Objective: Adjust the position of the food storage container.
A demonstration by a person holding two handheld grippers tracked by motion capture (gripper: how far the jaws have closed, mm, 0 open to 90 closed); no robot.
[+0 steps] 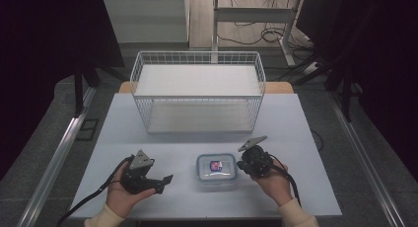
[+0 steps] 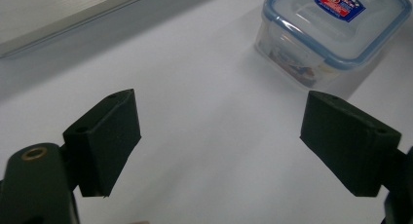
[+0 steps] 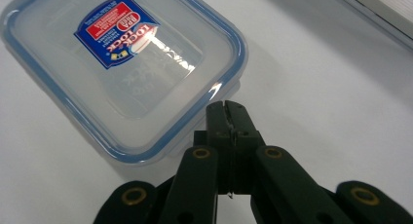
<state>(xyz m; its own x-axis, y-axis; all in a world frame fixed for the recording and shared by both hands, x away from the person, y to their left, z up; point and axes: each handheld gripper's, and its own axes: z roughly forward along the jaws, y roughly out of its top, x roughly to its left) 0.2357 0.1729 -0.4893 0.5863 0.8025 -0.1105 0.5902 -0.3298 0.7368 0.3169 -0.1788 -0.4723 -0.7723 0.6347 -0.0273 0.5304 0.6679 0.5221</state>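
The right gripper (image 3: pixel 229 107), jaws pressed together, sat at the clear container's (image 1: pixel 217 169) three o'clock edge. The left gripper (image 2: pixel 219 141), jaws wide apart, rested at its nine o'clock, well clear.

In the left gripper view the box (image 2: pixel 336 31) is cut off by the top edge. Its label (image 2: pixel 338 2) print is too small to read. In the high view, dark shadow hides whatever flanks the surface (image 1: pixel 123 133).

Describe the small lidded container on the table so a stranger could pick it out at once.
Start at the white wire basket at the table's far side, then come toward the near edge. Between the two hand-held tools sits a clear plastic food box, set apart by its blue-rimmed lid and red-and-blue label.
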